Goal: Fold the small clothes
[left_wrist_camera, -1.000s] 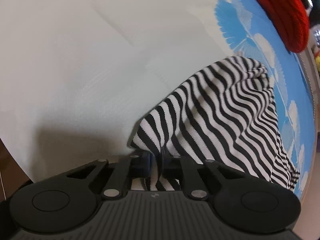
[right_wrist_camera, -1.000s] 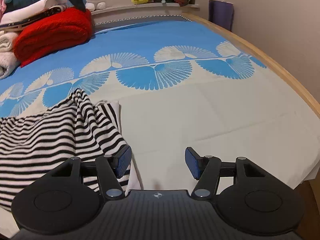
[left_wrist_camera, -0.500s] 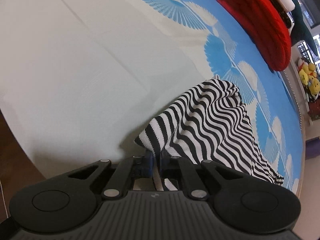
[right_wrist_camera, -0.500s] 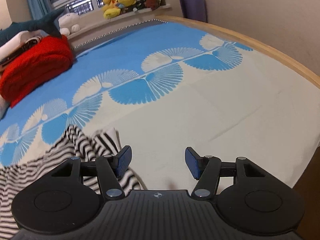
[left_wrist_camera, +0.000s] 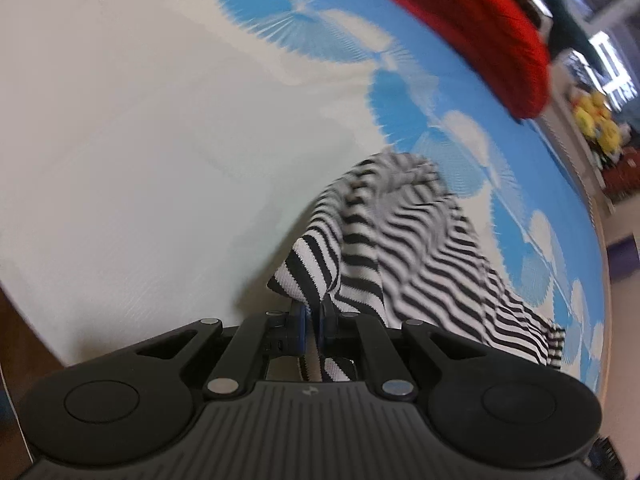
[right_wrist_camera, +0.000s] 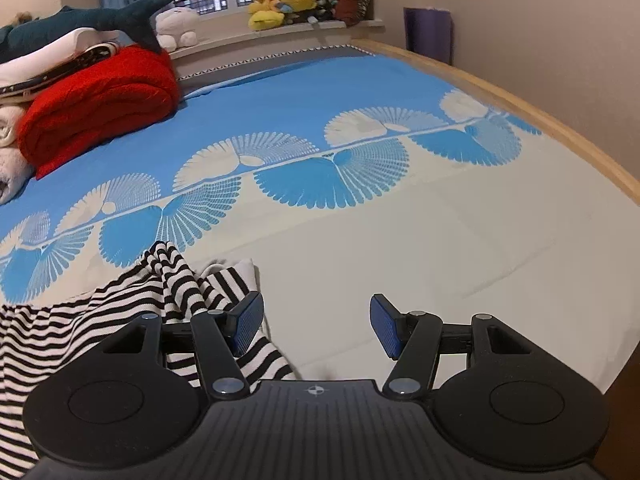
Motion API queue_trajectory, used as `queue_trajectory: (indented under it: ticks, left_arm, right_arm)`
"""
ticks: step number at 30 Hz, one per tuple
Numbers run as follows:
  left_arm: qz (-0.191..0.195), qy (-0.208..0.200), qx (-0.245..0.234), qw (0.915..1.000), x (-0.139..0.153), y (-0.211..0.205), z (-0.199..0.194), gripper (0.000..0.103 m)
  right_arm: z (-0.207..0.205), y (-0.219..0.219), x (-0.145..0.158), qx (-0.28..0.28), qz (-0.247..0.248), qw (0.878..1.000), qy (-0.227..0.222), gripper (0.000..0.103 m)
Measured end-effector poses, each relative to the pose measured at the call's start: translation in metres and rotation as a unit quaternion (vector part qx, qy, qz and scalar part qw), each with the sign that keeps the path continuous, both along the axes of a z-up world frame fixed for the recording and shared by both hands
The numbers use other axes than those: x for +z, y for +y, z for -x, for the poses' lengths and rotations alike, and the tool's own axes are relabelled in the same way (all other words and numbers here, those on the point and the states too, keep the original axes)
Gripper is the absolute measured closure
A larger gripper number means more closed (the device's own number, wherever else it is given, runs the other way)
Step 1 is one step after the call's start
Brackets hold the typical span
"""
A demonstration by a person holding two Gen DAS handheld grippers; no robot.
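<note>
Left gripper (left_wrist_camera: 313, 318) pinched on striped garment (left_wrist_camera: 400, 248) corner, rest draped on bed sheet (left_wrist_camera: 140, 160); right gripper (right_wrist_camera: 316, 326) wide, empty, garment edge under its left finger; best to grab opposite corner, then lift both evenly, keeping fabric taut.

1. Ahead of my right gripper (right_wrist_camera: 314, 326), its jaws apart with nothing between them, the cream stretch of the bedspread (right_wrist_camera: 420, 248) lies bare to the wooden bed rail (right_wrist_camera: 520, 106).
2. To its left, the striped garment (right_wrist_camera: 120, 308) heaps up against the left finger.
3. My left gripper (left_wrist_camera: 313, 314) is clamped on that garment's edge; cream sheet lies open to its left.
4. A folded red blanket (right_wrist_camera: 100, 108) blocks the far left corner.
</note>
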State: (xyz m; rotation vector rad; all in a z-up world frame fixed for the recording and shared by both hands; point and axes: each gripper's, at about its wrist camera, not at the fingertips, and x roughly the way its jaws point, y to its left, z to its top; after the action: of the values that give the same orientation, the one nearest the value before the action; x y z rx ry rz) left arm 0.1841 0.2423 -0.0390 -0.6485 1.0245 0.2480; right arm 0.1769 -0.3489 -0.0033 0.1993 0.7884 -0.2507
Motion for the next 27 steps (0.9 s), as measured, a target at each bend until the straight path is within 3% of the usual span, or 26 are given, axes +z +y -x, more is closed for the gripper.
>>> queue_trajectory:
  ticks: [5, 7, 10, 12, 16, 20, 22, 24, 26, 27]
  left_arm:
    - [-0.031, -0.065, -0.048, 0.9962, 0.021, -0.04, -0.006, 0.098]
    - [-0.014, -0.106, -0.078, 0.9911, 0.029, -0.058, -0.008, 0.098]
    - [0.004, -0.167, -0.134, 0.9768, 0.043, -0.094, -0.011, 0.098]
    - [0.031, -0.202, -0.173, 0.9634, 0.05, -0.121, -0.014, 0.098]
    - [0.084, -0.236, -0.245, 0.9367, 0.053, -0.178, -0.017, 0.099]
    - [0.127, -0.252, -0.354, 0.8914, 0.048, -0.258, -0.017, 0.1]
    - [0.148, -0.242, -0.404, 0.8696, 0.04, -0.299, -0.015, 0.099]
    - [0.15, -0.2, -0.462, 0.8511, 0.024, -0.342, -0.014, 0.097]
    - [0.128, -0.142, -0.499, 0.8454, 0.003, -0.377, -0.017, 0.094]
    - [0.108, -0.132, -0.505, 0.846, -0.003, -0.385, -0.016, 0.094]
  right_arm:
    - [0.011, -0.01, 0.008, 0.024, 0.028, 0.999, -0.017, 0.042]
    - [0.017, -0.015, 0.011, 0.032, 0.039, 0.998, -0.023, 0.042]
    - [0.027, -0.026, 0.014, 0.041, 0.054, 0.997, -0.029, 0.042]
    - [0.033, -0.036, 0.016, 0.043, 0.059, 0.997, -0.031, 0.042]
    - [0.044, -0.057, 0.018, 0.031, 0.063, 0.997, -0.028, 0.042]
    - [0.057, -0.075, 0.023, 0.011, 0.043, 0.998, -0.035, 0.042]
    - [0.062, -0.078, 0.025, 0.01, 0.042, 0.998, -0.037, 0.042]
    - [0.064, -0.079, 0.026, 0.013, 0.044, 0.998, -0.038, 0.042]
    - [0.064, -0.079, 0.026, 0.016, 0.042, 0.998, -0.035, 0.042]
    - [0.064, -0.079, 0.025, 0.019, 0.038, 0.999, -0.032, 0.042]
